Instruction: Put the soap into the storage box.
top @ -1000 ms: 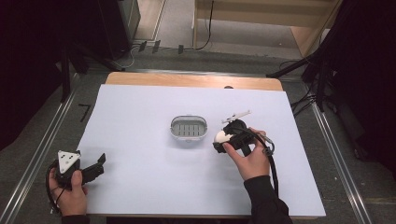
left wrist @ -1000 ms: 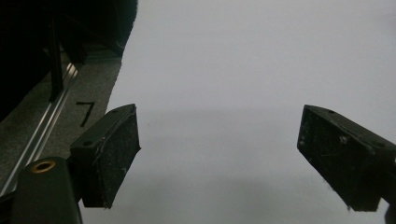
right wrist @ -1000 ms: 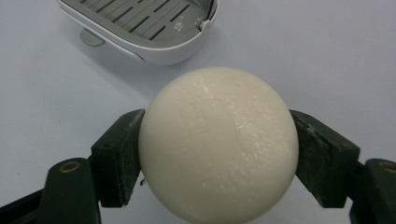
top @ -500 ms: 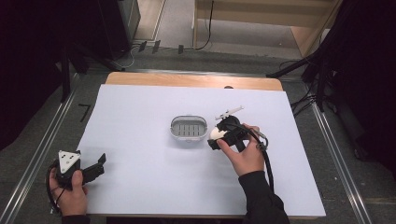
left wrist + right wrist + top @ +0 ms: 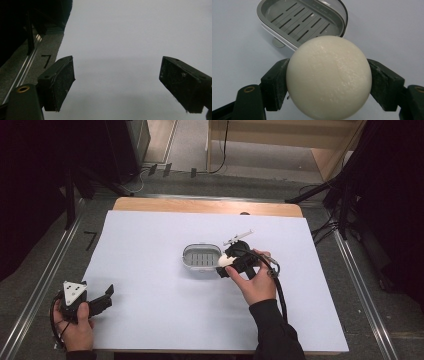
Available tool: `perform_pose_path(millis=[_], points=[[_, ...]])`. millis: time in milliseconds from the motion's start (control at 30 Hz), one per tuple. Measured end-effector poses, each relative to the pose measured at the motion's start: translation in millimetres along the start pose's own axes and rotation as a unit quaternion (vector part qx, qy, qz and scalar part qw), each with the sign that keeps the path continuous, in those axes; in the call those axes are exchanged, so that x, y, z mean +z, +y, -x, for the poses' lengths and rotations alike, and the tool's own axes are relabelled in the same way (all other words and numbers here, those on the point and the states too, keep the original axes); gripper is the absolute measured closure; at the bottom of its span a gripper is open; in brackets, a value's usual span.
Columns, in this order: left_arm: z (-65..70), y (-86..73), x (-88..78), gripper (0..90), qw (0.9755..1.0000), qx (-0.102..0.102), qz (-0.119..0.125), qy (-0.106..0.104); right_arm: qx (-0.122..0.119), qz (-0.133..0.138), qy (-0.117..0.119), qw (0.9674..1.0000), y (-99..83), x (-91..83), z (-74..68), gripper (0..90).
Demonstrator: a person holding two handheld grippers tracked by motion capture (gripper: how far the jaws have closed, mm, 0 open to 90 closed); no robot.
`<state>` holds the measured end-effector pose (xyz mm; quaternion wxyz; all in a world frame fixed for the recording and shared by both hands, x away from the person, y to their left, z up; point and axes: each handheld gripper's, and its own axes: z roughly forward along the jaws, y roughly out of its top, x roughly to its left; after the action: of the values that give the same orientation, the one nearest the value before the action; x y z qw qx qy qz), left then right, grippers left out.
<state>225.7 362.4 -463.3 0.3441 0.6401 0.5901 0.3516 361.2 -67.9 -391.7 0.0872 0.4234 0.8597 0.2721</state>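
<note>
Meanwhile right claw (image 5: 328, 82) clamps the white soap ball (image 5: 328, 76) beside the soap dish (image 5: 299, 21); left claw (image 5: 117, 85) gapes apart

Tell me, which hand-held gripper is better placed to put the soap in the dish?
The right hand-held gripper: it already clamps the round soap beside the soap dish. The left hand-held gripper sits open at the table's near corner.

The left gripper (image 5: 117, 87) has its jaws spread wide over the bare white table (image 5: 130, 37), whose left edge meets a grey floor (image 5: 37, 65) marked "7" (image 5: 46, 60).
</note>
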Motion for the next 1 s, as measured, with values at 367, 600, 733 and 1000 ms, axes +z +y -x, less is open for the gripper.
perform_pose_path(millis=[367, 600, 733, 1000], points=[[-0.1, 0.1, 0.3, 14.0, 1.0000, -0.001, 0.000, -0.002, -0.005, 0.001, 0.007, 1.0000, 15.0, 6.3, -9.5, 25.4], [0.1, 0.0, 0.0, 13.9, 1.0000, 0.000, 0.000, -0.001, -0.010, 0.000, 0.008, 0.9999, 23.2, 13.5, -13.4, 25.4], [0.0, 0.0, 0.0, 13.9, 1.0000, 0.001, 0.001, -0.002, -0.012, -0.001, 0.010, 0.9999, 27.7, 17.1, -15.2, 25.4], [0.1, 0.0, -0.2, 14.0, 1.0000, 0.002, 0.001, -0.001, -0.019, -0.008, 0.010, 0.9997, 38.6, 22.8, -19.1, 25.4]])
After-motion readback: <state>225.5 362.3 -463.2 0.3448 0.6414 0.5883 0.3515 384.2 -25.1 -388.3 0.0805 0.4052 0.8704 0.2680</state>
